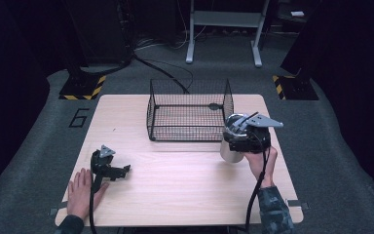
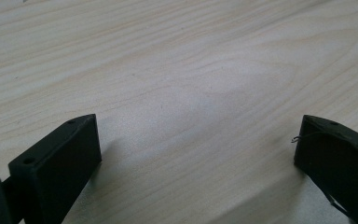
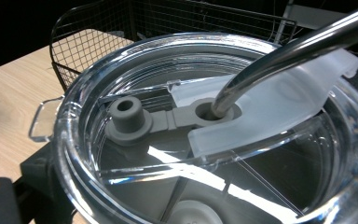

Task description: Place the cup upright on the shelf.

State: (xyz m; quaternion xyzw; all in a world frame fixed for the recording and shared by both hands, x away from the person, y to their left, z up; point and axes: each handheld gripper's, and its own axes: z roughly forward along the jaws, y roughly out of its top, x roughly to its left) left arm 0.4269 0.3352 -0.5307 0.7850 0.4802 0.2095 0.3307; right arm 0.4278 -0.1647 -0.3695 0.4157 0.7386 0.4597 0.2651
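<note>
At lower left of the high view, the left gripper [image 1: 111,168] is resting on the wooden surface [image 1: 185,180], jaws spread wide and empty. Right of centre, the right gripper [image 1: 246,134] is clasping a lidded steel tumbler [image 1: 230,151] with a metal straw [image 3: 303,44], just before the wire basket [image 1: 190,109].

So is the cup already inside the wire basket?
No, the cup is outside the wire basket, by its front right corner, with the right gripper at its top.

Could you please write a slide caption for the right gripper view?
Right gripper grasping a tumbler with clear lid and metal straw, beside the wire basket.
</note>
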